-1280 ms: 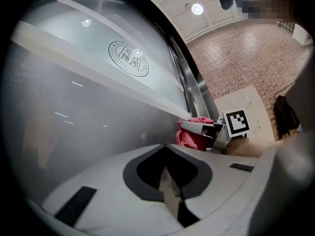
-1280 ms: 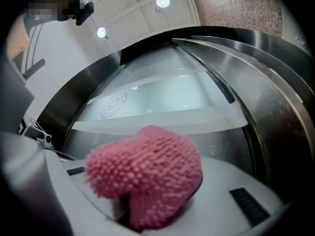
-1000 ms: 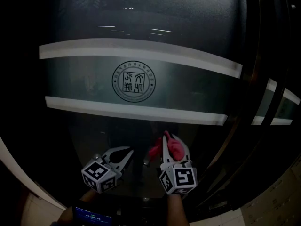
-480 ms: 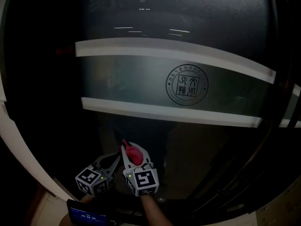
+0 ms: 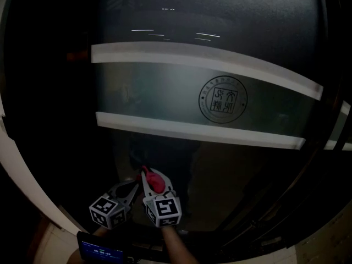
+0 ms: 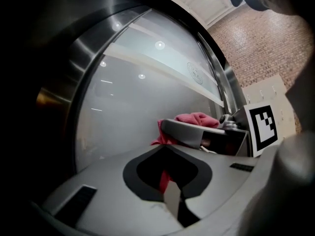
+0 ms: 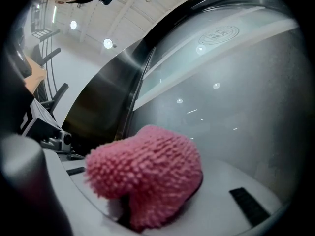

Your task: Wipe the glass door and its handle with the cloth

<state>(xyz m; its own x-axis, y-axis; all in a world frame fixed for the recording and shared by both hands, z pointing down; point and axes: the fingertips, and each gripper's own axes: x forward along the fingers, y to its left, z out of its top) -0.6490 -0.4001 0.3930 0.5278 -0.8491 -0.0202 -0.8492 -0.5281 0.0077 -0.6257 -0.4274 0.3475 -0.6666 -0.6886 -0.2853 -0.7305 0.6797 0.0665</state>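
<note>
All three views closely face the glass door (image 5: 165, 87).

One glass door (image 5: 220, 32) stands ahead of the jaws, carrying two pale bands, an upper band (image 5: 192, 62) and a lower band (image 5: 192, 131), and one round seal (image 5: 223, 99). There are two grippers, the left gripper (image 5: 133, 185) and the right gripper (image 5: 153, 176), and two marker cubes, a left cube (image 5: 107, 210) and a right cube (image 5: 163, 210), one behind each pair of jaws. One pink cloth (image 7: 147, 173) sits between the right jaws.
</note>
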